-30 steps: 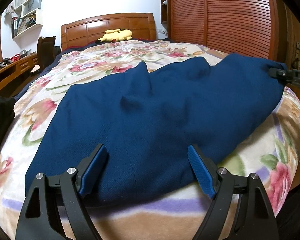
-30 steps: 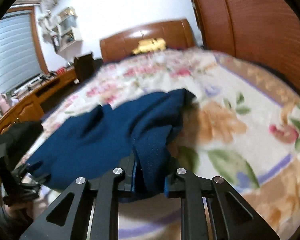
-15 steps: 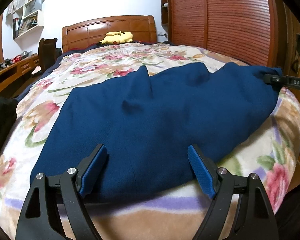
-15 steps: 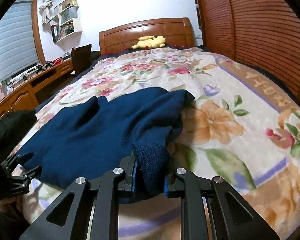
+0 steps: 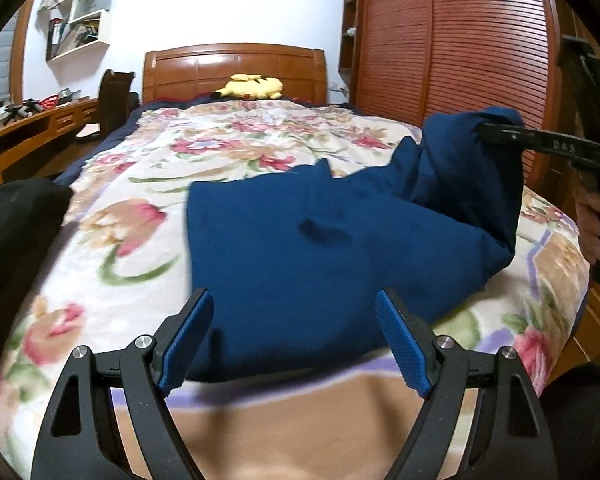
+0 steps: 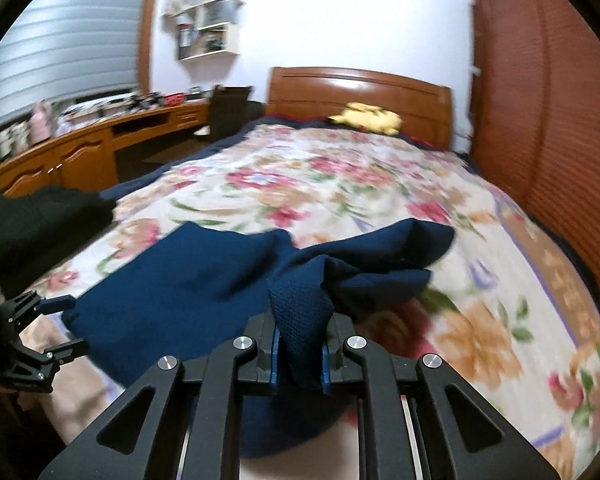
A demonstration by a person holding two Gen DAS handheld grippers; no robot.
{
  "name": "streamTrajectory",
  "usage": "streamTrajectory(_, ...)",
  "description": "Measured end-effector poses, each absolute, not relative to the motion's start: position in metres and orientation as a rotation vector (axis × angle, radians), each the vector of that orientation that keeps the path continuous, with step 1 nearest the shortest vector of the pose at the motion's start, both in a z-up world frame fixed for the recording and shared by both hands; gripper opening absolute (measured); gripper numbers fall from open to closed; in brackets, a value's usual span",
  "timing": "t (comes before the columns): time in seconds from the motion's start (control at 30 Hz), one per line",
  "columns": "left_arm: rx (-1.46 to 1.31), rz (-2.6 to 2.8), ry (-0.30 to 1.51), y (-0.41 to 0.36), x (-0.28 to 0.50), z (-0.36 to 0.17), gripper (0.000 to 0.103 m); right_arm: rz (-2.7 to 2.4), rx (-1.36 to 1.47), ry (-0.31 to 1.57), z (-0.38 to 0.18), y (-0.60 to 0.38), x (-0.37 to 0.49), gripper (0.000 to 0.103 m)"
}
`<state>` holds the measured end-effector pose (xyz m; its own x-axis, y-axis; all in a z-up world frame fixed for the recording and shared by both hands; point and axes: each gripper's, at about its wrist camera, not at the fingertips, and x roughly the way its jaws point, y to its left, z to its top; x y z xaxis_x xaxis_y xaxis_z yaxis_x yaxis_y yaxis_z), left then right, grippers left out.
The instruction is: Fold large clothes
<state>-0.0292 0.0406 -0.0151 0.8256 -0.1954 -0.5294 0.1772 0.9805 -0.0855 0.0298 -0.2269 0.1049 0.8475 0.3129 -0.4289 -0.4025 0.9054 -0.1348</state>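
Right tongs (image 6: 300, 360) pinching blue garment (image 5: 300, 240) edge, left tongs (image 5: 294, 340) spread over it

One legible marking is recorded: the pale letters "DAS" stand on the black side of the right gripper (image 5: 500, 134), seen from the left wrist view at the right edge of the frame, above the far right part of the bed. The items on the wall shelf (image 5: 80, 30) and along the desk (image 6: 80, 148) are too small and blurred for any text to be read.
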Motion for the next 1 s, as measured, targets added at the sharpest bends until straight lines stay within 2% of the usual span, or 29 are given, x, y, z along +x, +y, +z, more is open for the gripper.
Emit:
streamTrajectory(0.43,-0.079,-0.096,0.561,0.102,-0.039,-0.019,0.084,0.664,-0.319,0.363,0.119,-0.096,0.043,0.009)
streamTrajectory(0.67,-0.119,-0.066,0.553,0.126,-0.04,-0.02,0.084,0.766,-0.377,0.55,0.065,-0.051,0.064,0.009)
streamTrajectory(0.77,-0.133,-0.064,0.548,0.13,-0.04,-0.021,0.084,0.751,-0.387,0.557,0.057,-0.046,0.069,0.009)
streamTrajectory(0.87,-0.138,-0.059,0.541,0.131,-0.039,-0.021,0.084,0.747,-0.366,0.555,0.069,-0.049,0.065,0.019)
streamTrajectory(0.9,-0.142,-0.055,0.535,0.131,-0.039,-0.02,0.084,0.753,-0.357,0.553,0.074,-0.05,0.062,0.031)
streamTrajectory(0.93,-0.146,-0.054,0.529,0.131,-0.04,-0.02,0.084,0.762,-0.346,0.546,0.078,-0.055,0.055,0.037)
streamTrajectory(0.97,-0.15,-0.054,0.525,0.132,-0.04,-0.019,0.084,0.764,-0.338,0.528,0.083,-0.06,0.051,0.051)
streamTrajectory(1.0,-0.155,-0.053,0.521,0.133,-0.041,-0.018,0.084,0.753,-0.344,0.504,0.089,-0.064,0.046,0.057)
